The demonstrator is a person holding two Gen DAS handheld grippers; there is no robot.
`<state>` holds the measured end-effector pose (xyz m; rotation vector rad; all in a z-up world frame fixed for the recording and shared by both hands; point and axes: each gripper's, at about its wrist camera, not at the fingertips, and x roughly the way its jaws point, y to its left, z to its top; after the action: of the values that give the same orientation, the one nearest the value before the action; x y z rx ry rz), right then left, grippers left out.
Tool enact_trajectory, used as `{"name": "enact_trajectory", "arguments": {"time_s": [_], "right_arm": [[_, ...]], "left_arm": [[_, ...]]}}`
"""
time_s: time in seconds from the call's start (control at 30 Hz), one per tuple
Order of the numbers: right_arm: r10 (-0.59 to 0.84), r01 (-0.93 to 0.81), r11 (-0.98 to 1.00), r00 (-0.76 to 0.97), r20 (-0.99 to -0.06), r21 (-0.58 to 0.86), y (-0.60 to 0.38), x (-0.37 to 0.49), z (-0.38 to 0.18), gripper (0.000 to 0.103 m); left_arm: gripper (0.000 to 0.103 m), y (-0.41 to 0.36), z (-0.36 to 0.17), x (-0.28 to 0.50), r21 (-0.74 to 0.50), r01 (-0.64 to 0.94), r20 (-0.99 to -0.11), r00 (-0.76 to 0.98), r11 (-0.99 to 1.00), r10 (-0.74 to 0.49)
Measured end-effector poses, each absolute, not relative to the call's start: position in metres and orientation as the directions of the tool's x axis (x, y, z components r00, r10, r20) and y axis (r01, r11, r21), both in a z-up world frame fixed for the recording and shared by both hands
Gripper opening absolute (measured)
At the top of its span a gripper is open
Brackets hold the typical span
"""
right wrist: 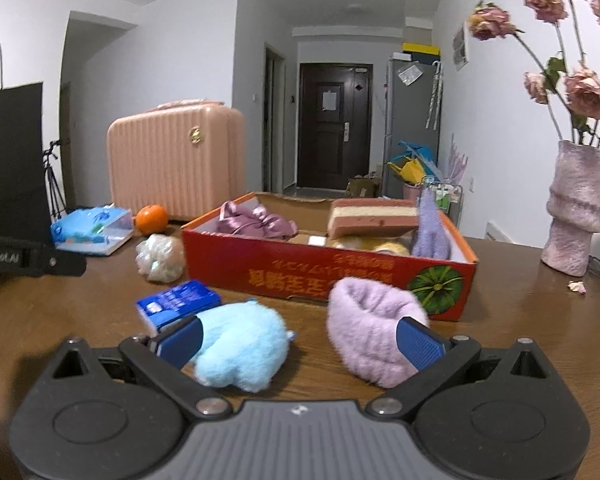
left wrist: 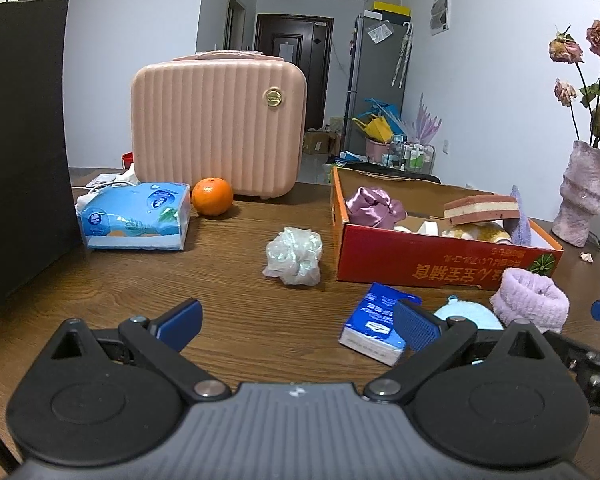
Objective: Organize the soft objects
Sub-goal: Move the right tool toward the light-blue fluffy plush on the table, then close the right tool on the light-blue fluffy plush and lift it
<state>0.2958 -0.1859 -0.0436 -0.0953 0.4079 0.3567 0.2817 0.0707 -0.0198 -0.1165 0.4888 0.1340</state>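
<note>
Both grippers, left (left wrist: 298, 322) and right (right wrist: 298, 338), hung spread wide, empty, over a brown wood desk (left wrist: 228, 312) in a white-walled room, blue plush (right wrist: 240, 350) and lilac cuff (right wrist: 370, 332) lying before the red box (right wrist: 328, 270).

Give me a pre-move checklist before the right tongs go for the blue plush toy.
1. Right tongs open and empty: ok, jaws spread wide, nothing held.
2. Blue plush toy between the jaws: cannot tell; it sits toward the left jaw, contact unclear.
3. Lilac fuzzy band out of the closing path: not ok, it lies against the right jaw.
4. Blue tissue pack clear of the grasp: ok, it lies behind the left jaw.
5. Room in the red cardboard box: ok, bare floor shows between the purple satin cloth and the layered sponge.
6. Left tongs out of the way: ok, open, empty, off to the left.
</note>
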Motion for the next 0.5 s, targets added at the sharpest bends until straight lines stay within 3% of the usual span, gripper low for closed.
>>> {"name": "enact_trajectory", "arguments": {"time_s": [0.5], "right_arm": [[0.322, -0.392, 0.920, 0.793, -0.517, -0.027, -0.138, 0.323, -0.063, 0.096]], "left_arm": [[0.103, 0.095, -0.026, 0.285, -0.047, -0.152, -0.491, 0.864, 0.987, 0.110]]}}
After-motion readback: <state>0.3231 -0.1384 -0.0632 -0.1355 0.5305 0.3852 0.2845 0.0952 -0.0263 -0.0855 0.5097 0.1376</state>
